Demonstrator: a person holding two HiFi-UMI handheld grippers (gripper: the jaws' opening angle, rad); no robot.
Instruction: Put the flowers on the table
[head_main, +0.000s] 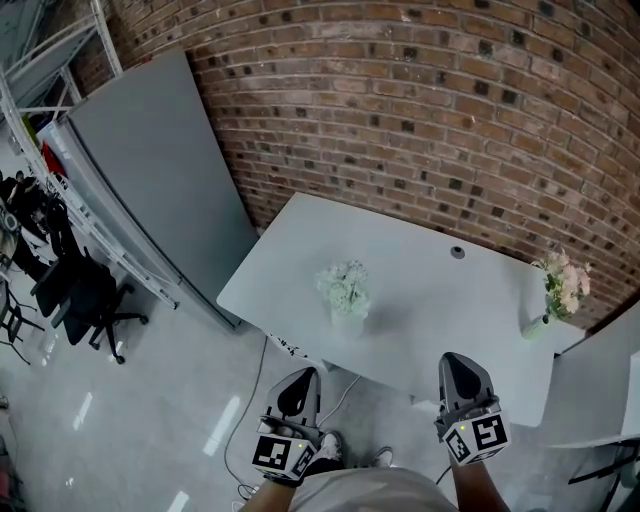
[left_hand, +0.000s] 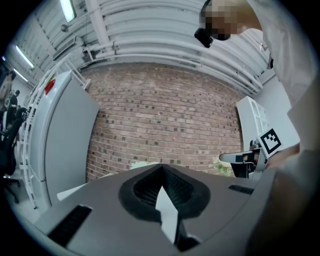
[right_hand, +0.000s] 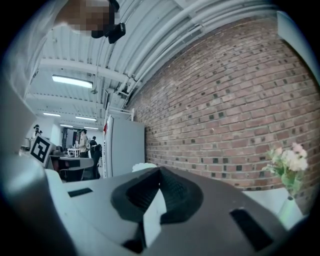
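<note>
Two bunches stand on the white surface (head_main: 470, 310), which runs along the brick wall (head_main: 420, 110). The white flowers (head_main: 345, 288) sit in a pale vase towards the middle of the surface, not far from its near edge. The pink flowers (head_main: 564, 284) stand in a slim vase at the far right end, close to the wall.

Both grippers are held off the surface, in front of its near edge and above the floor (head_main: 150, 420), pointing level towards the wall. The left gripper (head_main: 299, 380) has its jaws closed tip to tip with nothing between them; its own view shows the tips meeting. The right gripper (head_main: 458, 366) is closed in the same way and also empty.

The white flowers lie ahead of and between the two grippers, nearer the left one's line, and apart from both. In the left gripper view only the top of that bunch (left_hand: 142, 164) peeks over the gripper body. The pink flowers lie ahead and to the right of the right gripper, well apart from it; in the right gripper view they (right_hand: 289, 161) rise at the right edge against the bricks.

A tall grey cabinet (head_main: 160, 170) stands left of the surface, with a black chair (head_main: 85, 295) beside it.
</note>
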